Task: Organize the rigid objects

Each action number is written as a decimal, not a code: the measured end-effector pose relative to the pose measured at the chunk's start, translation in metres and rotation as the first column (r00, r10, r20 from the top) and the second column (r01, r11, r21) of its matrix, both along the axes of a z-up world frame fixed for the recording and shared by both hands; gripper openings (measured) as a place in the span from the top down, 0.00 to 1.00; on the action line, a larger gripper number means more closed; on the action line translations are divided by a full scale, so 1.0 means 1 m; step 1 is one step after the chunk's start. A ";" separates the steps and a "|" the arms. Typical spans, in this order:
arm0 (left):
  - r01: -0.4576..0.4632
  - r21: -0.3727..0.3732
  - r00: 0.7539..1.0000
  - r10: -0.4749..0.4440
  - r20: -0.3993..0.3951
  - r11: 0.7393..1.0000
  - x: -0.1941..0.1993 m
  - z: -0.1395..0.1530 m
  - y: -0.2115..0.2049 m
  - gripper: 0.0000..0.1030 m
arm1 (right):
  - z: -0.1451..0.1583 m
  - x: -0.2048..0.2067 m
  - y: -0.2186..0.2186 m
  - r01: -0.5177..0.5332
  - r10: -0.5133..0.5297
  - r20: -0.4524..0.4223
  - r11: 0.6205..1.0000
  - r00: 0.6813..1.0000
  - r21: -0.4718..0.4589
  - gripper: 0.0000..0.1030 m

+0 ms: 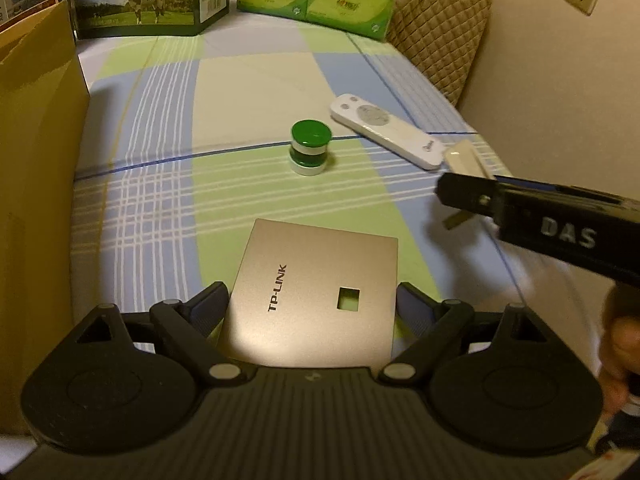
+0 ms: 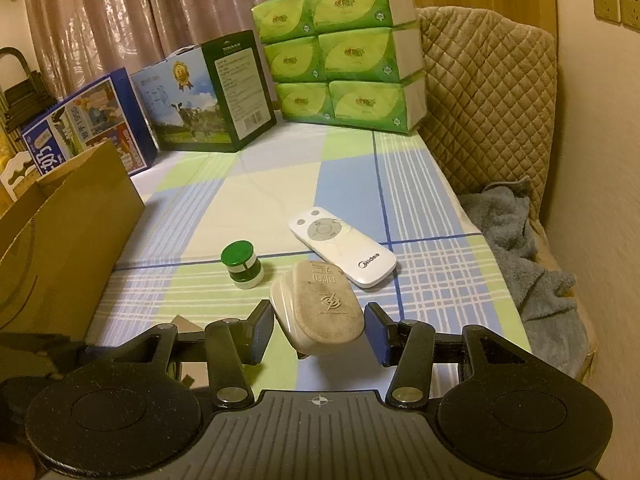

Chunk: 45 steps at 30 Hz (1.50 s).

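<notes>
In the left wrist view my left gripper [image 1: 312, 300] is shut on a flat silver TP-LINK plate [image 1: 312, 292], its fingers pressing both side edges, holding it over the plaid sheet. A green-and-white stacked jar [image 1: 311, 147] and a white Midea remote [image 1: 386, 130] lie ahead. In the right wrist view my right gripper [image 2: 318, 326] stands around a beige fused plug adapter [image 2: 320, 308]; the left pad touches it and a small gap shows at the right pad. The jar [image 2: 241, 264] and remote [image 2: 340, 250] lie just beyond. The right gripper's black body [image 1: 560, 224] shows at the right of the left wrist view.
A brown cardboard box [image 1: 36, 160] stands at the left, and it also shows in the right wrist view [image 2: 68, 236]. Milk cartons [image 2: 208, 96] and green tissue packs [image 2: 340, 52] stand at the back. A quilted cushion [image 2: 488, 92] and grey towel [image 2: 532, 264] are at the right.
</notes>
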<state>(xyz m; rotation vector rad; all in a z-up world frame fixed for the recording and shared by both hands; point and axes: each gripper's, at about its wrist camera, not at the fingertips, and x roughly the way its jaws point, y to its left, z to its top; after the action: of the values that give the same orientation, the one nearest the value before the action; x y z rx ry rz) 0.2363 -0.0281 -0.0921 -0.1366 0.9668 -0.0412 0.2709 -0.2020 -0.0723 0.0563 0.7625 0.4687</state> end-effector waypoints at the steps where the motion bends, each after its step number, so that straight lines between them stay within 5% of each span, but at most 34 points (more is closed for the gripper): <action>1: 0.001 -0.001 1.000 -0.001 0.005 1.000 -0.002 0.003 0.000 0.15 | 0.001 -0.001 0.000 -0.001 0.001 0.001 1.000 1.000 -0.001 0.55; 23: -0.055 0.019 0.976 0.050 0.210 0.998 -0.085 0.123 0.043 0.15 | 0.094 -0.070 0.028 -0.059 0.058 0.111 0.998 0.992 0.009 0.55; 35: -0.178 0.077 0.952 0.152 0.264 0.981 -0.149 0.161 0.126 0.15 | 0.128 -0.116 0.106 -0.199 0.193 0.156 0.980 0.969 0.025 0.55; 45: -0.295 0.057 0.925 0.270 0.269 0.954 -0.182 0.173 0.198 0.15 | 0.139 -0.138 0.181 -0.324 0.317 0.171 0.946 0.933 0.011 0.55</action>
<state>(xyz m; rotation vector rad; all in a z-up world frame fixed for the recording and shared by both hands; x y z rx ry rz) 0.0539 0.1703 0.0810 -0.1762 0.6789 0.2495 0.1330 -0.0214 0.0665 -0.0724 0.5975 0.7900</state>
